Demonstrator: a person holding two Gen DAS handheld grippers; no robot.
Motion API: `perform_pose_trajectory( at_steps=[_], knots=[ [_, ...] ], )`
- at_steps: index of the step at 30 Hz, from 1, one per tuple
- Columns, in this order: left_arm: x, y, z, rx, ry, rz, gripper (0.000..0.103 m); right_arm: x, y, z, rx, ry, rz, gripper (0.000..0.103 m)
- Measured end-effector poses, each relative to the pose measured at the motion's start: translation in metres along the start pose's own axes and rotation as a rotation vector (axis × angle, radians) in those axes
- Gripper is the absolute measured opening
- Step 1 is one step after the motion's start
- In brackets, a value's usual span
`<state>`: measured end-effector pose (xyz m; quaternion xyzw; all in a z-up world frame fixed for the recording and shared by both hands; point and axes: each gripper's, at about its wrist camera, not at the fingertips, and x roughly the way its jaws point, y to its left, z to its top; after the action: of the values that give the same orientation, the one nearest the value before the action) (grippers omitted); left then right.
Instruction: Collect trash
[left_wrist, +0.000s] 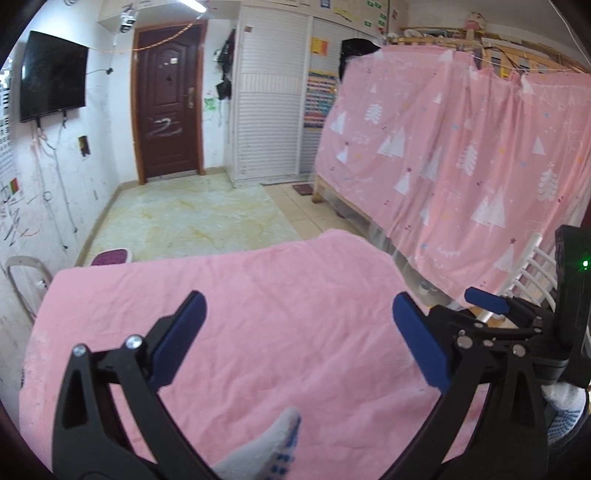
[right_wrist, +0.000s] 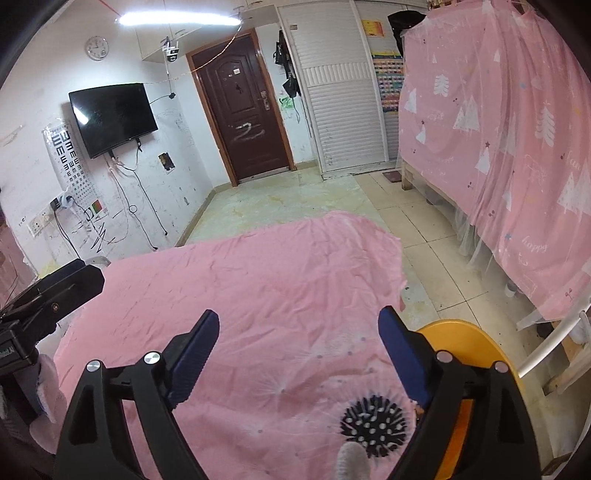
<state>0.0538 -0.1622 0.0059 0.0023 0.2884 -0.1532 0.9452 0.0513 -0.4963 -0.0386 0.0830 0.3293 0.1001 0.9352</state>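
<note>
Left hand-held gripper (left_wrist: 299, 328): jaws spread wide, nothing between them, over a bare pink sheet (left_wrist: 258, 295). A gloved fingertip (left_wrist: 284, 424) shows at the bottom edge. Right hand-held gripper (right_wrist: 299, 347): jaws also spread and empty, above the same sheet.

Only the right view shows the black dandelion print (right_wrist: 373, 424), a yellow chair (right_wrist: 476, 350), the eye chart (right_wrist: 70, 155) and the wall clock (right_wrist: 96, 48).

Beyond: tiled floor (right_wrist: 295, 199), pink curtain (left_wrist: 461, 155), television (left_wrist: 51, 77), brown door (left_wrist: 168, 110).

No trash visible in either view.
</note>
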Motion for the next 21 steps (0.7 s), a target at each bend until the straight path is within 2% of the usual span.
perform_pose_trajectory(
  at_steps=[9,18,21],
  knots=[
    [-0.017,0.052,-0.011,-0.037,-0.023,0.16,0.097,0.02,0.055,0.001,-0.067,0.014,0.043,0.083],
    [-0.026,0.084,-0.015,-0.075,-0.016,0.218,0.097,0.036,0.095,0.0,-0.113,0.035,0.066,0.084],
    [-0.026,0.089,-0.015,-0.081,-0.013,0.226,0.097,0.038,0.097,0.001,-0.12,0.038,0.071,0.084]
  ],
)
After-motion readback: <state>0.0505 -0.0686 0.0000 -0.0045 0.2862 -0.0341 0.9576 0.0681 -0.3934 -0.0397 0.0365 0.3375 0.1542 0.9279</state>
